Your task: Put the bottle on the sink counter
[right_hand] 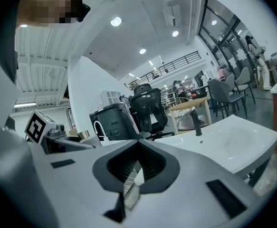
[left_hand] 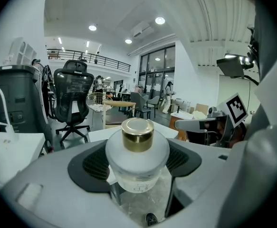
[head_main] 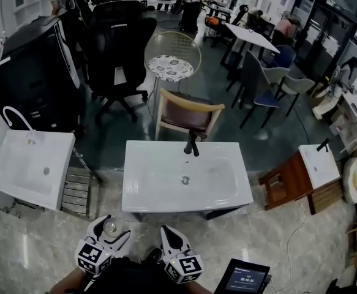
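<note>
Holding a squat frosted bottle [left_hand: 137, 165] with a gold cap [left_hand: 138, 134] upright in the left gripper [head_main: 112, 228], with the dark pads [left_hand: 93, 163] pressed against its rounded sides. Showing some faint print low on the glass, possibly a label, too small to read.

In the head view, sitting at about 7 o'clock, low in the frame, over the pale marbled floor [head_main: 37, 250] and not over any counter. Just beside it at 6 o'clock, the right gripper [head_main: 168, 233], its jaws nearly together with only a thin slit and nothing between them.

Facing the white sink counter [head_main: 140, 192] at 12 o'clock from both grippers, near but apart from them. In the middle of its basin, a drain [head_main: 185, 179]; on the far rim, a black faucet [head_main: 192, 144]. Just past the faucet, a wooden chair [head_main: 187, 112] with a brown seat, and farther on at 12 o'clock a round wire-framed seat [head_main: 172, 66] with a patterned cushion.

At 9 o'clock from the counter, a second white sink [head_main: 19, 170] with a curved white tap [head_main: 16, 118]. At 3 o'clock, a low wooden stand [head_main: 288, 179] bearing a smaller white basin [head_main: 318, 164]. At 5 o'clock in the frame, a dark tablet [head_main: 247, 278] with a lit screen.
</note>
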Tool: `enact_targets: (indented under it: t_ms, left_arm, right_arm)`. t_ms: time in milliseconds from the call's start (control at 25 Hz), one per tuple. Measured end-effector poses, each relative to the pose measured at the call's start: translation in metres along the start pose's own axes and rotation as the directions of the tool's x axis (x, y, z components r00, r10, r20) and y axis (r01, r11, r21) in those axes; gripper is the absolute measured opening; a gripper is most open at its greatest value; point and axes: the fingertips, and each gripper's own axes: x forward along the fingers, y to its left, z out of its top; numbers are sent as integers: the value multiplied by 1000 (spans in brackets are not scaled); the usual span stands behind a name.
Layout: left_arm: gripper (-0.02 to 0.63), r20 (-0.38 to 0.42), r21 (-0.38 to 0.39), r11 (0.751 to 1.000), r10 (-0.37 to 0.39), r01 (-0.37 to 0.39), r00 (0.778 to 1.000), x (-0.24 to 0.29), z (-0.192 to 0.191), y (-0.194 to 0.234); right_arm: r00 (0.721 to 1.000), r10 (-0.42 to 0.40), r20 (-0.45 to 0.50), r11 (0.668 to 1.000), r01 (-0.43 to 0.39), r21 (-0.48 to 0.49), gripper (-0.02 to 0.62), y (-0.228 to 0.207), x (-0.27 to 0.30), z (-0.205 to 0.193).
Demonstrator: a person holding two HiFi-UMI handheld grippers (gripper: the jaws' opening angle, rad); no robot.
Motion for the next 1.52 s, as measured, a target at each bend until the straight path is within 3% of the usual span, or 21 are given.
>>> enact_targets:
  t_ms: [440, 680, 1040, 1520]
  left_arm:
    - [337, -30, -40, 999, 26, -27, 999, 8, -5, 1]
    - [337, -45, -40, 999, 9, -11, 999, 21, -6, 16]
    - [337, -25, -27, 998, -61, 60, 998, 58, 12, 59]
    - [337, 4, -20, 996, -84, 84, 996, 93, 38, 140]
  right_arm:
    - [999, 28, -18, 999, -27, 27, -5, -11, 10, -4]
    - [1000, -5, -22, 1000, 6, 22, -5, -18, 22, 2]
    - [997, -75, -22, 997, 75, 7, -5, -29, 66, 13]
    - [993, -117, -21, 993, 117, -8, -5, -35, 146, 33]
